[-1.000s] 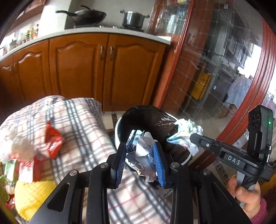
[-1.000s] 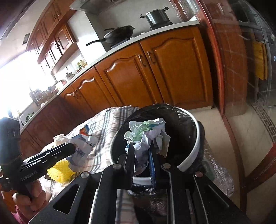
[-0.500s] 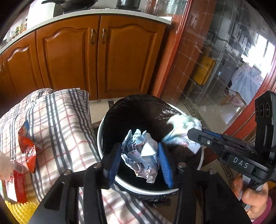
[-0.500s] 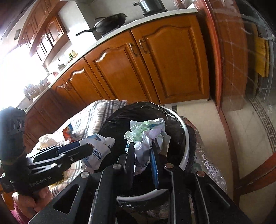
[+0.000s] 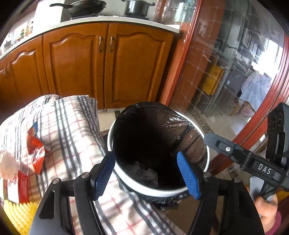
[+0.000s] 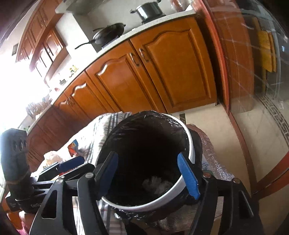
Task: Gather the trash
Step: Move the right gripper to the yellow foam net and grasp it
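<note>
A white trash bin (image 5: 115, 168) lined with a black bag stands beside the table; it also shows in the right wrist view (image 6: 191, 144). Crumpled trash (image 5: 144, 171) lies at its bottom and shows in the right wrist view (image 6: 157, 182) too. My left gripper (image 5: 145, 174) is open and empty above the bin mouth. My right gripper (image 6: 148, 174) is open and empty above the bin too. The right gripper's body (image 5: 243, 157) shows at the right of the left wrist view. A red wrapper (image 5: 36, 151) lies on the checked tablecloth (image 5: 75, 130).
More wrappers (image 5: 16, 182) and a yellow item (image 5: 19, 215) lie at the table's left edge. Wooden kitchen cabinets (image 5: 108, 63) stand behind, with a wok (image 6: 108, 34) and a pot (image 6: 148, 10) on the counter. A glass door (image 5: 243, 63) is at the right.
Both grippers have opened over the bin. The crumpled paper in the left and the wad in the right have dropped into the bin.
</note>
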A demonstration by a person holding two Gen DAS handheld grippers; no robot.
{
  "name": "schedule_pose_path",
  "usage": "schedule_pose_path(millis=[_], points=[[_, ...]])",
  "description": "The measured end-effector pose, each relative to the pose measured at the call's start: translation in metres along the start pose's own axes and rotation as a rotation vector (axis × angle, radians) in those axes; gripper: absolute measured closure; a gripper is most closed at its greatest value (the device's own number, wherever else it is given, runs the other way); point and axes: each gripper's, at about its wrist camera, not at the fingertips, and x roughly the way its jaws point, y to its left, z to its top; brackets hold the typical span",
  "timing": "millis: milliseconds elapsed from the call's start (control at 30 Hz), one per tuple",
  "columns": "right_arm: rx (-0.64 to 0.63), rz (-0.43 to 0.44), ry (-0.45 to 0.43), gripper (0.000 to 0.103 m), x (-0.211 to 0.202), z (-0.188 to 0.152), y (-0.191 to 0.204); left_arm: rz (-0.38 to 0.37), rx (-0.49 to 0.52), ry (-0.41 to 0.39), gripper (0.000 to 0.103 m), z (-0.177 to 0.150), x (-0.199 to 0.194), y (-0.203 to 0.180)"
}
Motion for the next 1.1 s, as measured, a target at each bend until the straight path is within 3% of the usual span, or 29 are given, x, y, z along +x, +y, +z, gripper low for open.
schedule_pose_path(millis=[367, 700, 1100], points=[[0.017, 0.061, -0.051, 0.023, -0.016, -0.025, 0.029, 0.029, -0.081, -0.076, 0.032, -0.056, -0.074, 0.033], [-0.018, 0.163, 0.021, 0.020, 0.001, -0.052, 0.082, 0.101, -0.180, -0.122, 0.032, -0.106, -0.145, 0.077], [-0.104, 0.251, 0.105, 0.020, 0.018, -0.074, 0.137, 0.209, -0.280, -0.157, 0.032, -0.141, -0.204, 0.116]])
